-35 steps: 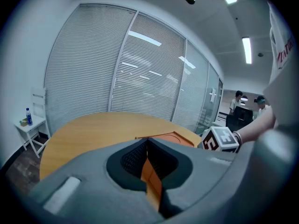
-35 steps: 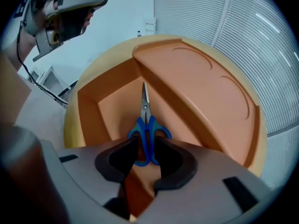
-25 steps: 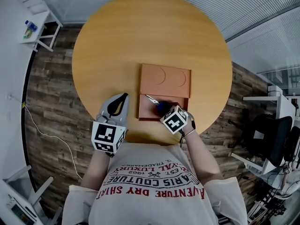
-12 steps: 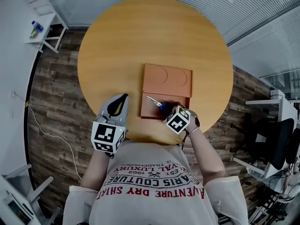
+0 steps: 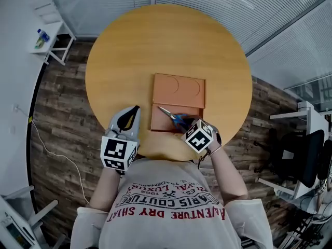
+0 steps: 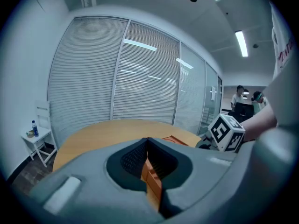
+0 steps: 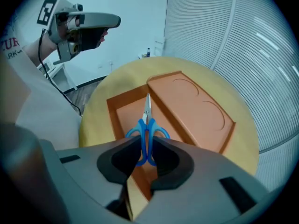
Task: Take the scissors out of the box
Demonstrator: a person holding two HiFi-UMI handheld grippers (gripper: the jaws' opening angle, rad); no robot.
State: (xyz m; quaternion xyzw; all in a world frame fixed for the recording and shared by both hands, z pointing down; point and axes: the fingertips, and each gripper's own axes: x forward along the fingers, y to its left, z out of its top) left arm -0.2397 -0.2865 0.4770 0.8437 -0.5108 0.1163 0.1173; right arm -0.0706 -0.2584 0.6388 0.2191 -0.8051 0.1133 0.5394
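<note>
Overhead, from the head view, the right gripper [image 5: 187, 123] is at the near edge of the round wooden table [image 5: 166, 45], pointing steeply down over the open orange box [image 5: 157, 122]. Blue-handled scissors [image 5: 174, 117] run out from its tips, blades aimed away from it towards the far left corner of the tray. The box's lid [image 5: 179, 90] lies flat just beyond the tray, further ahead of the same gripper. The left gripper [image 5: 136, 109] is to the left of the box, near it but apart.

Next, the left gripper view: the left gripper [image 6: 147, 140] has its jaws together at the tips, with nothing between them. Ahead and a little to its right lies the box [image 6: 175, 140], and further right is the marker cube of the right gripper [image 6: 226, 132].

Lastly, the right gripper view: the right gripper [image 7: 145, 140] has its jaws narrow, having just been closing, and they are clamped on the looped handles of the scissors [image 7: 147, 122]. The blades point straight ahead of the jaws, over the tray of the box [image 7: 119, 115]. The lid [image 7: 196, 106] is ahead to the right; the left gripper [image 7: 114, 20] shows high at the left.
</note>
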